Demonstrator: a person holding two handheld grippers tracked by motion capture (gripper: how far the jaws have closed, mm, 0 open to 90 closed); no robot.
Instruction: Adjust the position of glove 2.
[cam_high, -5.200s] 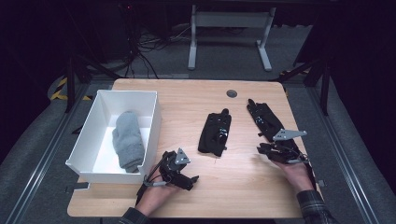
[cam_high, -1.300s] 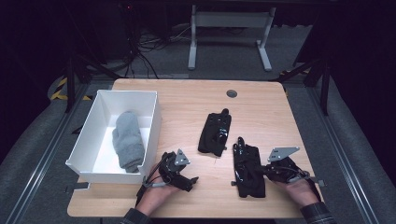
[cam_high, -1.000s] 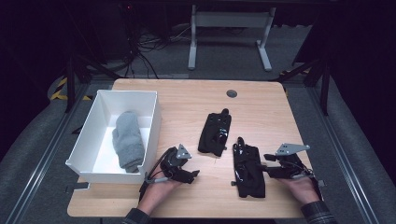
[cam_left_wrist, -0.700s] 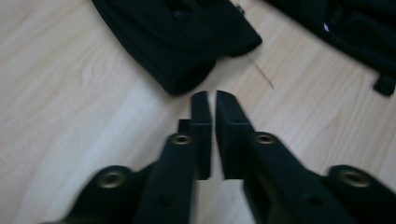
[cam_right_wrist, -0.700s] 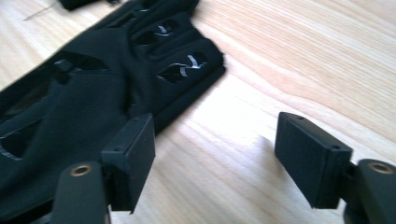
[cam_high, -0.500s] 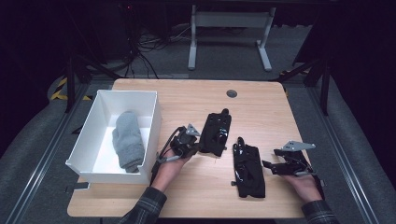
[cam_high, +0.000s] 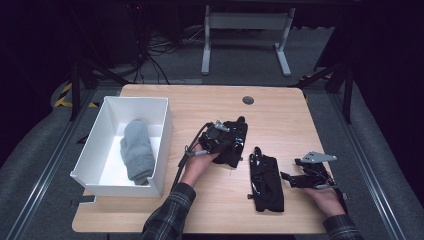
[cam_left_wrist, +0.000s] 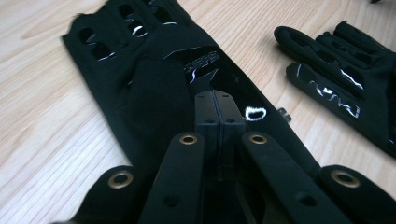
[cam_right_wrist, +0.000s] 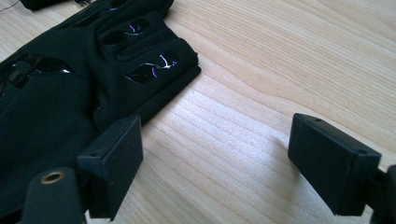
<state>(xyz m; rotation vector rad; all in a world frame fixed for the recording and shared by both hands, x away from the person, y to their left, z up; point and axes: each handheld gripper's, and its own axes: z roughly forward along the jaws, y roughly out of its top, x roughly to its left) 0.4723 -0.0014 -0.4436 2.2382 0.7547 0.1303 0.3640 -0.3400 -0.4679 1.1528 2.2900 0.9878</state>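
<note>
While the left tongs (cam_left_wrist: 218, 116) sit closed on one black glove (cam_left_wrist: 154, 88) mid-frame, the right tongs (cam_right_wrist: 215, 158) gape empty beside another glove (cam_high: 266, 182).

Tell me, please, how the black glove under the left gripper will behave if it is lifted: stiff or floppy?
Probably floppy: the black glove lies flat like thin fabric, so it would likely droop from the left gripper, whose jaws are together over it. Its glossy patches may be slippery. It looks light and seems unlikely to roll.
</note>
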